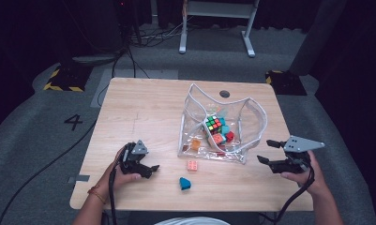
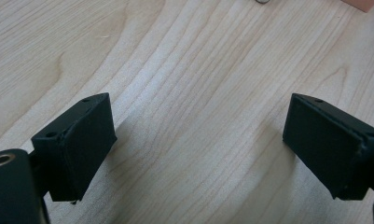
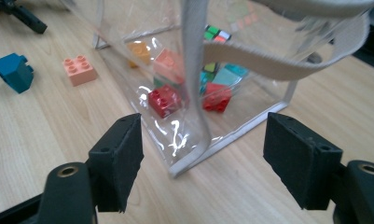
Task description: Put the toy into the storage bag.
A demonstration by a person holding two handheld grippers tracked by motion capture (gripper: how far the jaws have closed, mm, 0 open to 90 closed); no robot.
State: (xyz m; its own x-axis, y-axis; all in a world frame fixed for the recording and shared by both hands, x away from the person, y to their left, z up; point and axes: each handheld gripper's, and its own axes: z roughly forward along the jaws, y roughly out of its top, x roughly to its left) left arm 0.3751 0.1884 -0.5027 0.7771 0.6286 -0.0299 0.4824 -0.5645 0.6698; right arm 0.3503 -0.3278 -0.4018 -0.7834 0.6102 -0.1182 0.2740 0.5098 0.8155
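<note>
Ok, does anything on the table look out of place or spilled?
Two blocks lie loose on the table outside the clear bag: a pink brick and a teal block, just in front of it. The other toys sit inside. Nothing looks damaged.

High view above the table (image 1: 143, 108); gripper views close, low; clear bag (image 1: 221, 124) shared with right's.

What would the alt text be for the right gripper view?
Two open black claw jaws frame the near corner of a clear plastic bag with grey trim, standing on a wooden table. Red bricks sit inside; a pink brick and a teal block lie outside.
</note>
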